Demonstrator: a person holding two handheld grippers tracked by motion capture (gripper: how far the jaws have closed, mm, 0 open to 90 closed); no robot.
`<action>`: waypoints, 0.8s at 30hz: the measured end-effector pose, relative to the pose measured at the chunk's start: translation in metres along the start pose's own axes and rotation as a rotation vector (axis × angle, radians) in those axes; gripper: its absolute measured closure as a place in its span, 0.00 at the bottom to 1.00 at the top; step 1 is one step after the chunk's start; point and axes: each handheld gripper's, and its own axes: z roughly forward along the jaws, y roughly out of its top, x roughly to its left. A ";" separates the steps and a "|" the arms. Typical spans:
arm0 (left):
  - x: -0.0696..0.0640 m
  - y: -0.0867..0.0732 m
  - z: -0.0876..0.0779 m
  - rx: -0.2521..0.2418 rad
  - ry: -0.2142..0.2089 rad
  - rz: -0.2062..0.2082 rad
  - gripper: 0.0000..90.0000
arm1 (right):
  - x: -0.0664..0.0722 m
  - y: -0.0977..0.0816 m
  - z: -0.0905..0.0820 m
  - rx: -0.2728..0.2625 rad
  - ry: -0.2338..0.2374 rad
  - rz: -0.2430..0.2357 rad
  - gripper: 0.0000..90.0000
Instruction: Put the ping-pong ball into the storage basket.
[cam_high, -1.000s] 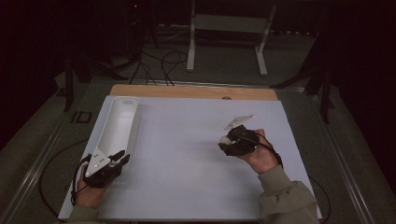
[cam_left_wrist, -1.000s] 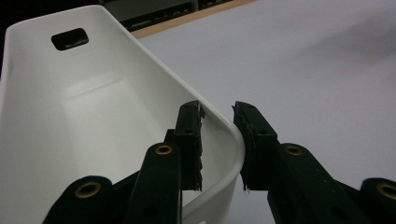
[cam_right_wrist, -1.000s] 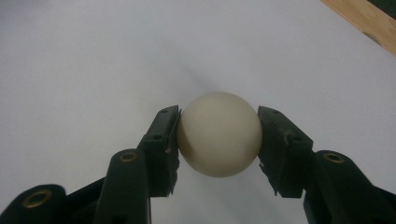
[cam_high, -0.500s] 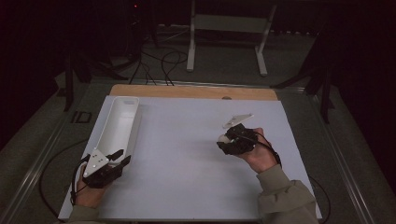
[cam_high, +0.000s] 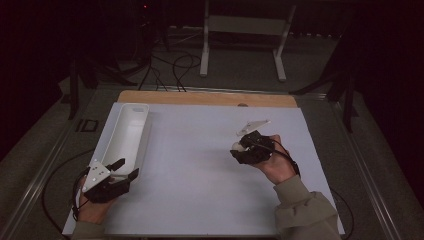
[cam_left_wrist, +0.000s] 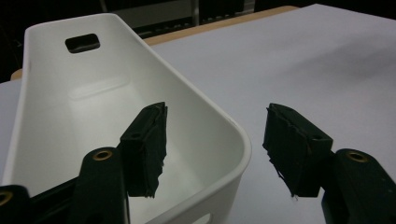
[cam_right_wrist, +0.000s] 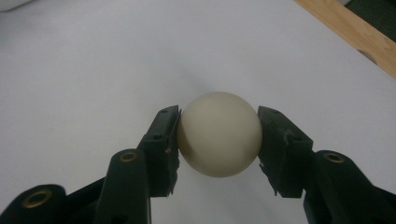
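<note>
A cream ball (cam_right_wrist: 219, 134) is pinched between the fingers (cam_right_wrist: 166, 140) of the right gripper (cam_high: 241, 149), at centre right of the high view, held above the white table (cam_high: 200, 150). The left gripper (cam_high: 124, 170) (lower left of that view) has just been opening; its fingers (cam_left_wrist: 148, 140) are spread, with the near corner of the white bin (cam_left_wrist: 60, 107) between them, untouched.

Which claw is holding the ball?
The right claw: its pads squeeze the cream ball. The left claw has just been opening and holds nothing, straddling the white bin's corner.
</note>
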 end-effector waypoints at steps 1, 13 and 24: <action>0.000 0.000 0.000 -0.002 0.001 -0.001 0.42 | 0.001 0.001 0.000 -0.004 -0.001 -0.002 0.56; 0.003 -0.003 -0.005 -0.007 0.008 -0.011 0.38 | 0.002 0.010 -0.001 -0.009 -0.002 -0.016 0.56; 0.003 -0.003 -0.005 -0.007 0.019 -0.012 0.36 | 0.004 0.014 -0.001 -0.012 0.001 -0.020 0.56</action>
